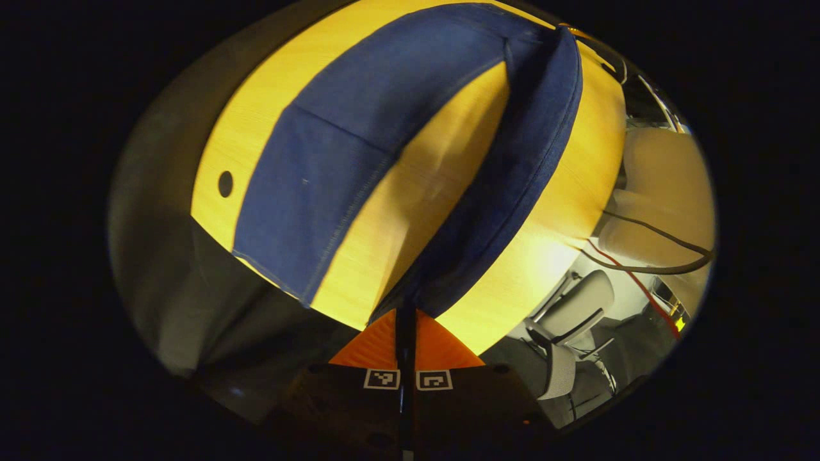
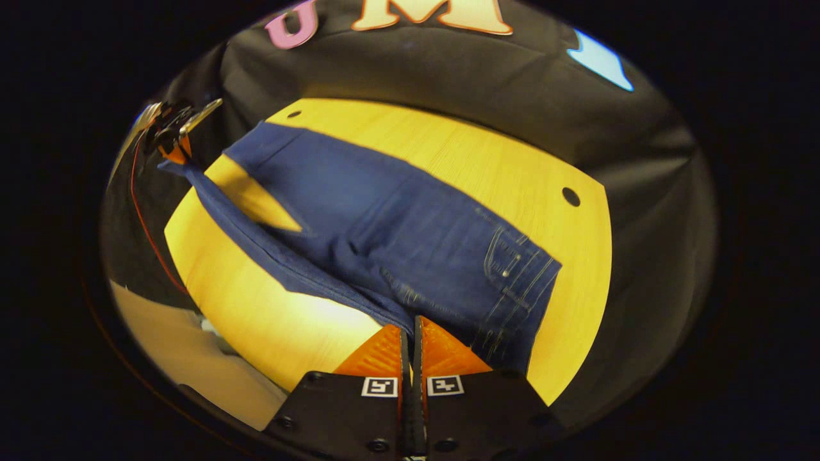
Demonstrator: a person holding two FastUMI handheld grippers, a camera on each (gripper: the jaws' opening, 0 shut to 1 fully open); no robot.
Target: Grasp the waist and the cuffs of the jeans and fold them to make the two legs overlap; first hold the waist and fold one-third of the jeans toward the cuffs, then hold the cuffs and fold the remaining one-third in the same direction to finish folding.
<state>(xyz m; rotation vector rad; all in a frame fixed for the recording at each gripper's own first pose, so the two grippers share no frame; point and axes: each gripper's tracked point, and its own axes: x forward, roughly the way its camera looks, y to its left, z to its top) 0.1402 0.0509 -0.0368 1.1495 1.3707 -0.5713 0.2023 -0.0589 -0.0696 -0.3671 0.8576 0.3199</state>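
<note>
Pinching limp, heavy denim jeans [image 2: 410, 243] above the tabletop [image 2: 512, 166]: left gripper [image 1: 406, 333] clamps one cuff; right gripper [image 2: 413, 342] clamps the waist; we keep hems taut.

One pair of jeans [image 2: 410, 243] lying on one yellow table [image 2: 512, 173], w/ two grippers [image 2: 410, 333] [image 1: 406, 320] clamping it, two table holes [image 2: 570, 196] showing upper right, one office chair [image 1: 576, 314] lower right.

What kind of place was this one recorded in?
Probably a recording booth inside an office or lab: black cloth wall behind a round wooden table holding jeans, with an office chair and loose cables beyond.
</note>
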